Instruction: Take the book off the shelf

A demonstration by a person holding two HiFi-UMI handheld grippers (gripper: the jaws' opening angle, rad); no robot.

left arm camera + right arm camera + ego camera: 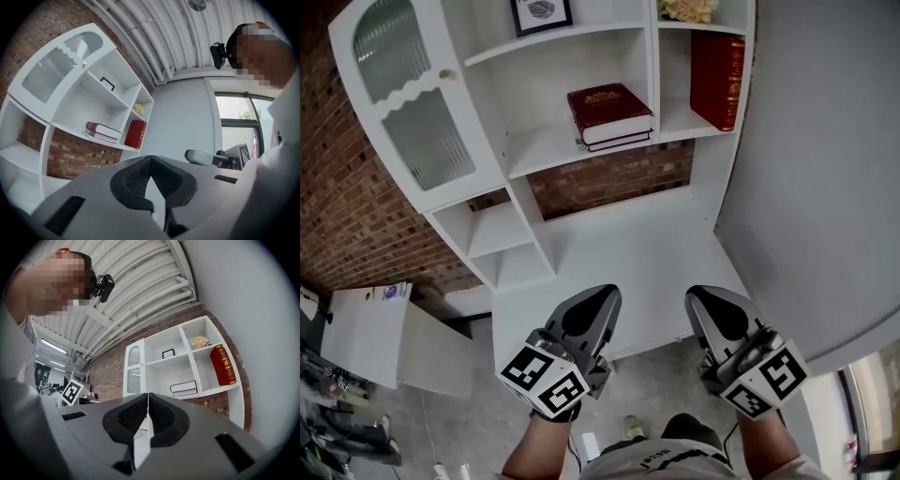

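Pre-reach step: left tool (602, 298) and right tool (701, 300), both clenched on nothing, at 6 o'clock; book (609, 108) flat on shelf (542, 152) at 12 o'clock, well apart; next move likely calls for reaching up with jaws parted.

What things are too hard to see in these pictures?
- Framed picture: head view, top edge cuts it off; its print is too small in the gripper views.
- Flowers: head view, top edge cuts them off.
- Behind the cabinet door: head view, ribbed glass blurs whatever is inside.
- Red book and stacked books: lettering too small to read in any view.
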